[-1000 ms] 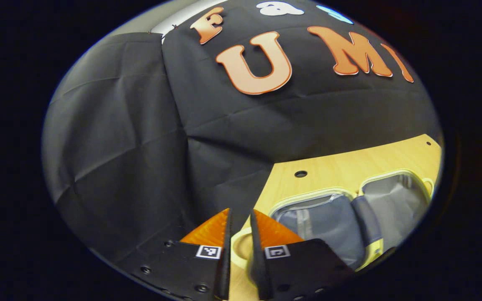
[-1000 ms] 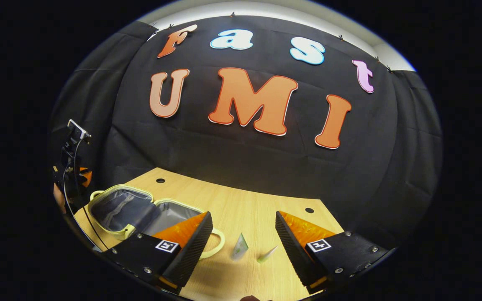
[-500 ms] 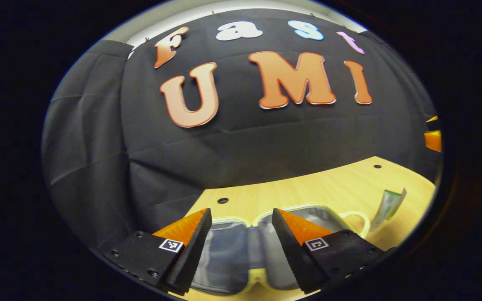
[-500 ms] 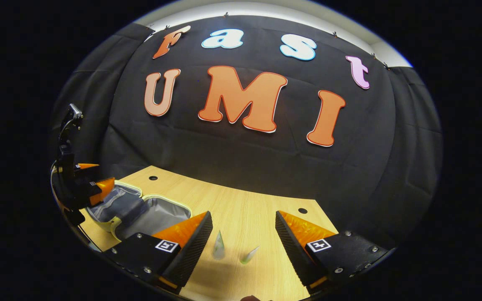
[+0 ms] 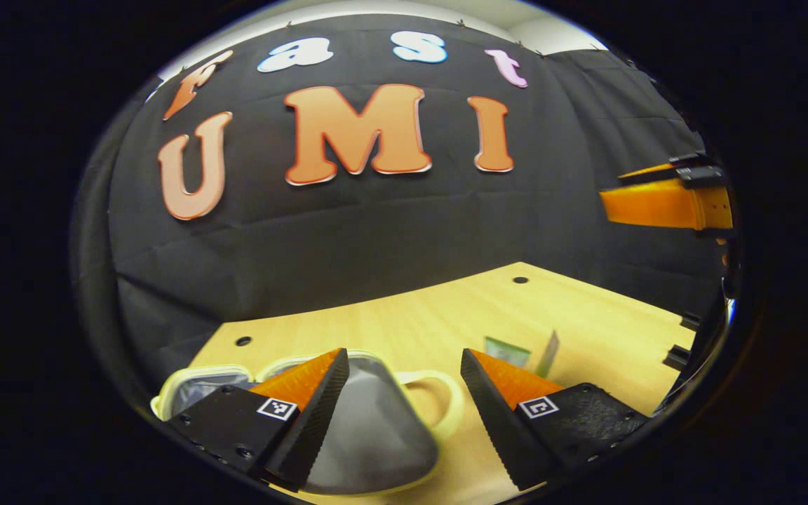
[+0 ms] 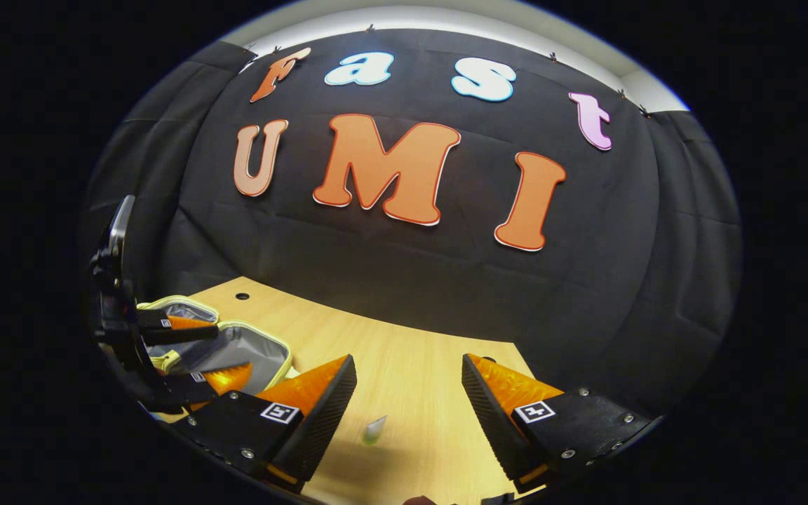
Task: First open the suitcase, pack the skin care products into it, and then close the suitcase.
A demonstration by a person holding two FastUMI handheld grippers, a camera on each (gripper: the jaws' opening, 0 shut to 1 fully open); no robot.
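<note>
The suitcase lies open on the wooden table, with grey lining, a pale yellow rim and a looped handle. My left gripper hovers open over its right half, nothing between the fingers. Past the handle stand a green skin care tube and a second thin one. In the right gripper view, my right gripper is open above the table, and one small tube lies below the gap. The suitcase sits at the left there, with the left gripper over it.
The light wooden table has small holes near its back edge, and black cloth hangs behind it. The right gripper hangs high at the far right of the left gripper view. Bare tabletop stretches between the suitcase and the right edge.
My left gripper's fingers have spread from nearly shut to open, and it has swung right from the suitcase's left end toward the handle and tubes. The right gripper stays open and has shifted slightly.
</note>
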